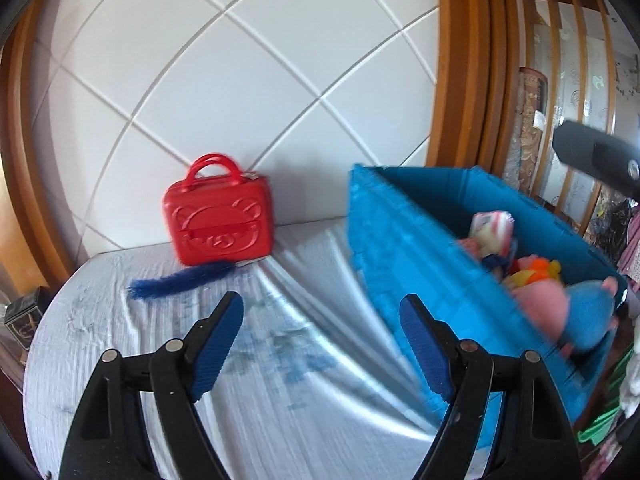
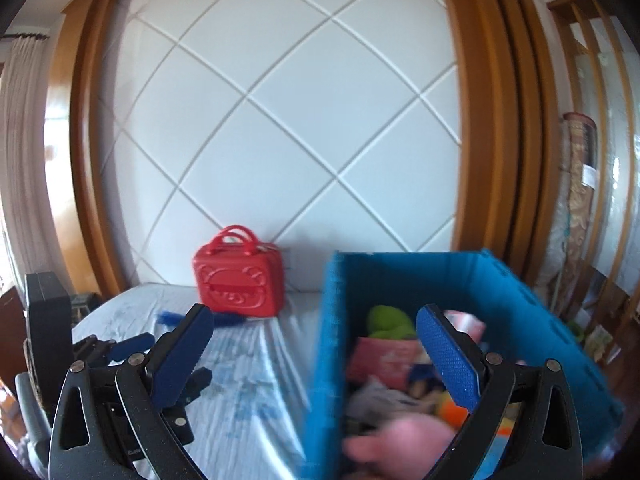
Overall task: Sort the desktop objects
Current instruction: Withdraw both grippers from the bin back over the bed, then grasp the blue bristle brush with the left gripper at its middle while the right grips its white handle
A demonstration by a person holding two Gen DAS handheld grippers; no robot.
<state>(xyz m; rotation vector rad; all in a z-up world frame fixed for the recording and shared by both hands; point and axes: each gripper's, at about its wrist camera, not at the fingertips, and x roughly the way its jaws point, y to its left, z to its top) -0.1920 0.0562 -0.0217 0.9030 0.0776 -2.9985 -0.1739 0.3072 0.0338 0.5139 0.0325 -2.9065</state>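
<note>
Quilted white wall behind bed; blue tassel lies crosswise, far-left of the left gripper, nearer than right gripper; both fingers spread, empty

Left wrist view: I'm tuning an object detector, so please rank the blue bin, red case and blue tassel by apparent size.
1. blue bin, though it sits nearer the camera
2. red case
3. blue tassel

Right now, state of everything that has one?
Left gripper: open, holding nothing.
Right gripper: open, holding nothing.
Red case: shut, upright against the wall.
Blue bin: open-topped, toys inside.
Blue tassel: lying flat on the sheet by the case.
</note>
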